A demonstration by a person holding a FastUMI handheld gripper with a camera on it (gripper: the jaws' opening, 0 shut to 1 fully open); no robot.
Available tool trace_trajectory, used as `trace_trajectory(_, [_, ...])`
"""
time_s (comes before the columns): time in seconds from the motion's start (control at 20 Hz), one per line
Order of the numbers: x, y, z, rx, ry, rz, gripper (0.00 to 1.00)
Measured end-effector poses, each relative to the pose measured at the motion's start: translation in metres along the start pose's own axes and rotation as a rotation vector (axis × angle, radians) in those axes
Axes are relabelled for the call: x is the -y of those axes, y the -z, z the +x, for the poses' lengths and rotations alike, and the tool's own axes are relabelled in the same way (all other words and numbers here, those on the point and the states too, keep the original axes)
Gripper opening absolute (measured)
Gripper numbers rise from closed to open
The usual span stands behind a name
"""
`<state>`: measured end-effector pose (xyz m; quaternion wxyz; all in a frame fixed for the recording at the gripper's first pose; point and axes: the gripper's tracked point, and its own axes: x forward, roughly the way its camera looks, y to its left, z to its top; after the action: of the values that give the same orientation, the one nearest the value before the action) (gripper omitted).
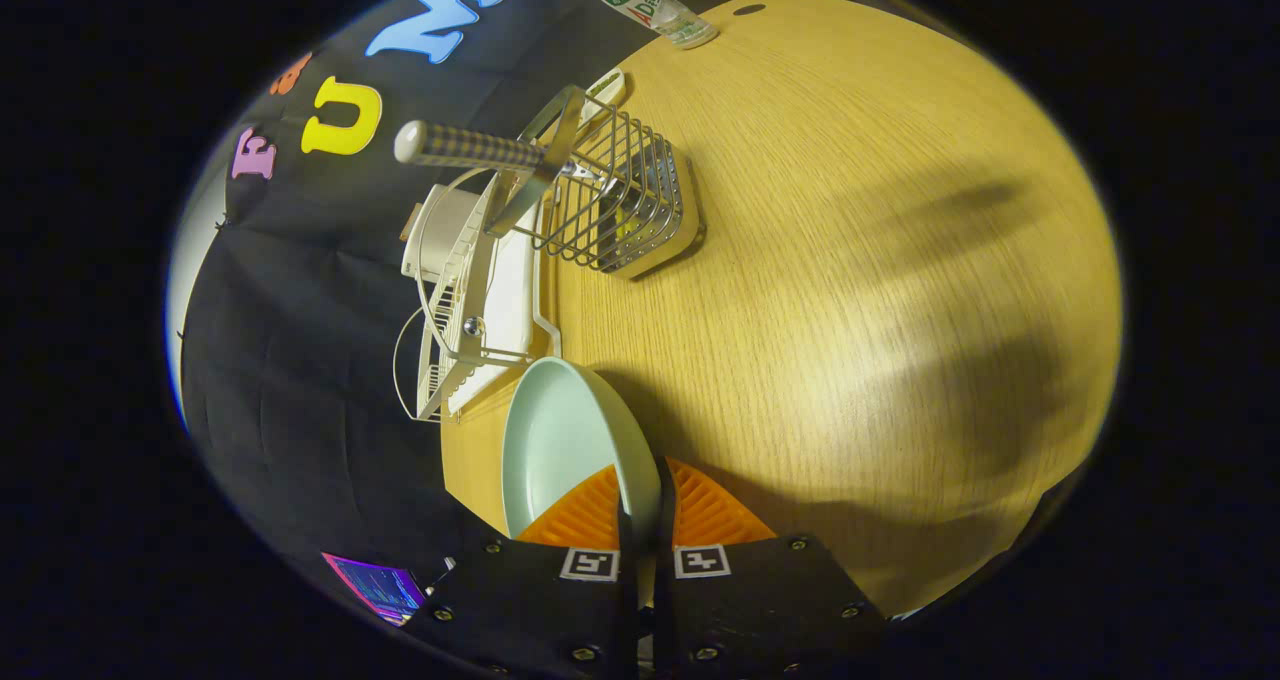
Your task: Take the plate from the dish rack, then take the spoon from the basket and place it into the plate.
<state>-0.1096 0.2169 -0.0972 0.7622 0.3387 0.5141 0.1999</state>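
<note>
So this looks like the tail end of step one: the gripper [640, 520] has its two fingers pinched on the rim of the plate [560, 450], one finger on the inside face and one on the outside, so the plate is held up on edge, out of the dish rack [470, 290] and just this side of it, over the counter [850, 260]. I can't tell if the lower edge is touching the wood or hanging a bit above it

My guess for the next move: tip the plate flat and set it down on the bare wood near the rack, let go, then go for the spoon [470, 147]. Its handle pokes out of the basket [620, 205], further back, beyond the rack, so the grab needs to land on that handle and pull it out along the way it's pointing, without dragging the basket along

Materials: the plate is a pale mint, smooth and glossy, shallow with a raised rim, probably slippery on such a thin edge grip. The rack is thin white wire over a white tray. The basket is bare metal wire, boxy. The spoon handle has a checked pattern with a rounded end. The counter is light wood grain, and a plastic bottle [650, 8] sits at the far end
</note>
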Motion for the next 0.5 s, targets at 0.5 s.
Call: trace_trajectory(0.5, [0.003,-0.025,-0.021,0.141,0.066,-0.212,0.45])
